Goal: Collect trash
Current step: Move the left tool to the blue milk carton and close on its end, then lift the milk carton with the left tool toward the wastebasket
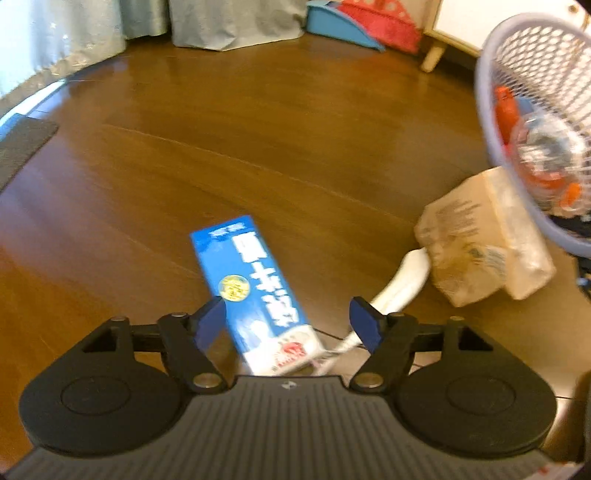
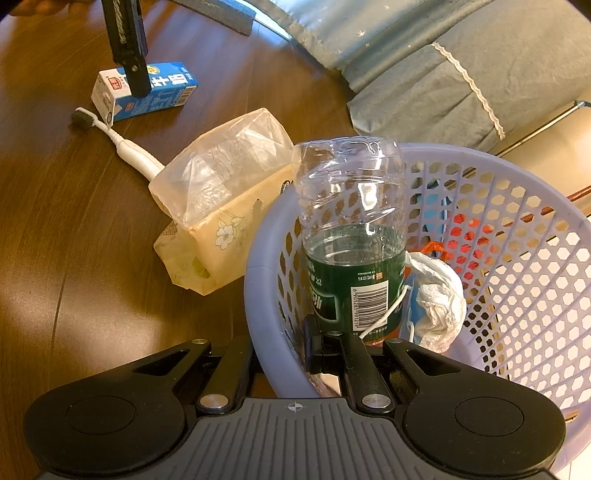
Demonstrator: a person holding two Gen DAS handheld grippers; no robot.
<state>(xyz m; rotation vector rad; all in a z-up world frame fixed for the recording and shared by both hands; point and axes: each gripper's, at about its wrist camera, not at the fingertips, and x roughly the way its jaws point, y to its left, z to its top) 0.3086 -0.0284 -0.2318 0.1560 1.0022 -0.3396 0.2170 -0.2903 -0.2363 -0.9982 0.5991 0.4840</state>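
A blue and white milk carton [image 1: 255, 291] lies on the wooden floor between the fingers of my left gripper [image 1: 288, 321], which is open and straddles it. In the right wrist view the same gripper [image 2: 136, 74] hangs just over the carton [image 2: 159, 94]. A white toothbrush [image 1: 399, 284] lies beside the carton, and its handle end touches a soft tissue pack [image 1: 480, 236]. My right gripper [image 2: 280, 350] is shut on the rim of a lavender mesh basket [image 2: 517, 206]. The basket holds a clear bottle [image 2: 351, 229] with a green label, a crumpled tissue [image 2: 439, 295] and a face mask.
The tissue pack [image 2: 221, 206] leans against the basket's outer wall. Grey-blue bedding [image 2: 443, 66] hangs behind the basket. Curtains [image 1: 74, 37], a dark mat [image 1: 22, 144], a blue and red item [image 1: 354, 26] and a white cabinet leg [image 1: 432, 55] border the open floor.
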